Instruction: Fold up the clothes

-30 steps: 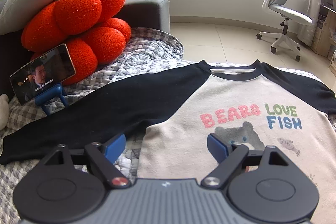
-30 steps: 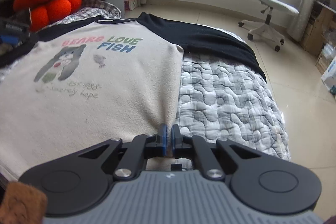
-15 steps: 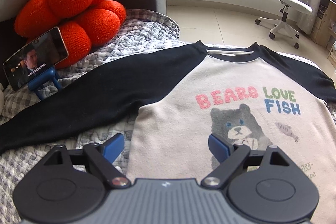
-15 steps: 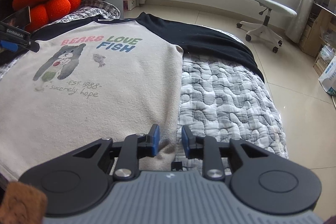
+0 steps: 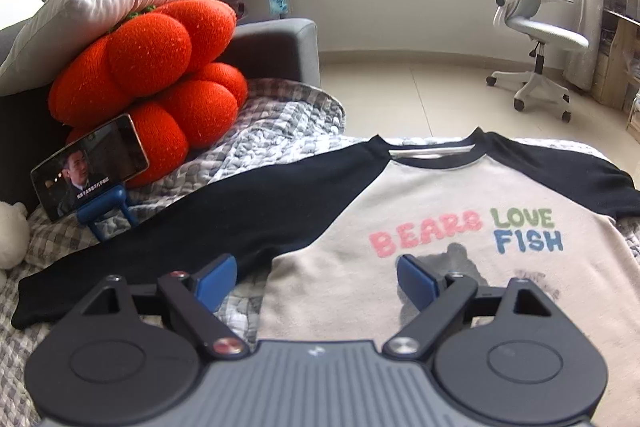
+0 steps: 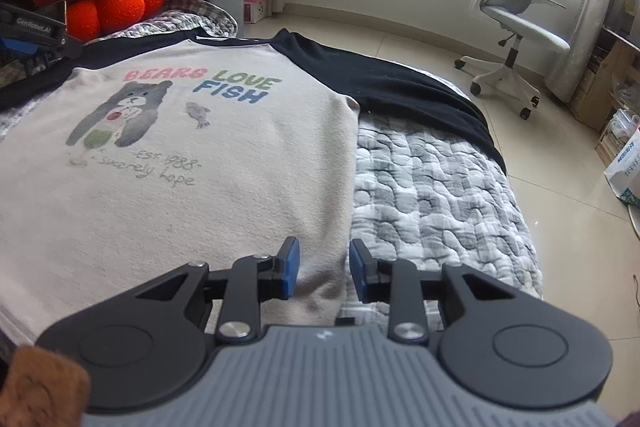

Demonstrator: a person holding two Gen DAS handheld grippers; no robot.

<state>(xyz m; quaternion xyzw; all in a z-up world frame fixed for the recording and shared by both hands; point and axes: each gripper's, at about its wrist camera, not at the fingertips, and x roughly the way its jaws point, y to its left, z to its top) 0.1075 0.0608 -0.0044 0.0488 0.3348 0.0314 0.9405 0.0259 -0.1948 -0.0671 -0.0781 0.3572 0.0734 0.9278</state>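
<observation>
A beige raglan shirt [image 5: 440,255] [image 6: 180,155] with black sleeves and a "BEARS LOVE FISH" bear print lies flat, front up, on a grey quilted cover [image 6: 432,187]. Its left black sleeve [image 5: 192,227] stretches out to the side; the right sleeve [image 6: 400,87] runs along the cover's far edge. My left gripper [image 5: 316,281] hovers open over the shirt's left side seam near the armpit. My right gripper [image 6: 323,269] stands open, its blue pads astride the shirt's right side edge near the hem, holding nothing.
An orange lobed cushion [image 5: 160,75] and a white pillow [image 5: 92,15] sit at the back left. A phone on a blue stand [image 5: 90,171] stands beside the left sleeve. A white office chair [image 5: 532,39] stands on the tiled floor beyond.
My right gripper was shut on the shirt's right edge, then opened and let it go. My left gripper stayed open while its view dipped toward the shirt and came back up.
</observation>
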